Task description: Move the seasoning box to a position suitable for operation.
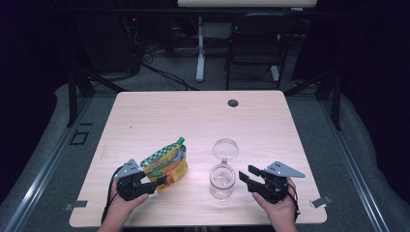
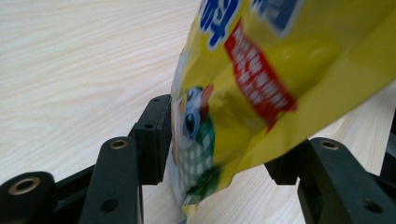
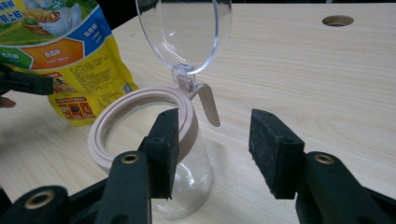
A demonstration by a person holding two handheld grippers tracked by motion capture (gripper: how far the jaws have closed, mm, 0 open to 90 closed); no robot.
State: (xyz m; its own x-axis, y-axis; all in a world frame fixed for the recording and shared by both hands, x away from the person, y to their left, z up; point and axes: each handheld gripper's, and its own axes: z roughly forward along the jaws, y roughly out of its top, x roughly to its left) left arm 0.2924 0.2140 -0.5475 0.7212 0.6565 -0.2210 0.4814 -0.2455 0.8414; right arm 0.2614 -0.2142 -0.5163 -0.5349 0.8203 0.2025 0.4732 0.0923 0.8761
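High view showed the left gripper [image 1: 155,182] spread loosely around the yellow pouch [image 1: 167,163], needing a firm regrip before tipping toward the jar [image 1: 222,180]; the right gripper [image 1: 249,178] stood wide, empty.

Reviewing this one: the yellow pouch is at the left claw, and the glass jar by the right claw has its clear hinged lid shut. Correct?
One thing is wrong: the clear hinged lid is flipped open, standing up behind the jar's rim, as the right gripper view shows. The yellow pouch is indeed at the left claw, and the jar stands by the right claw.
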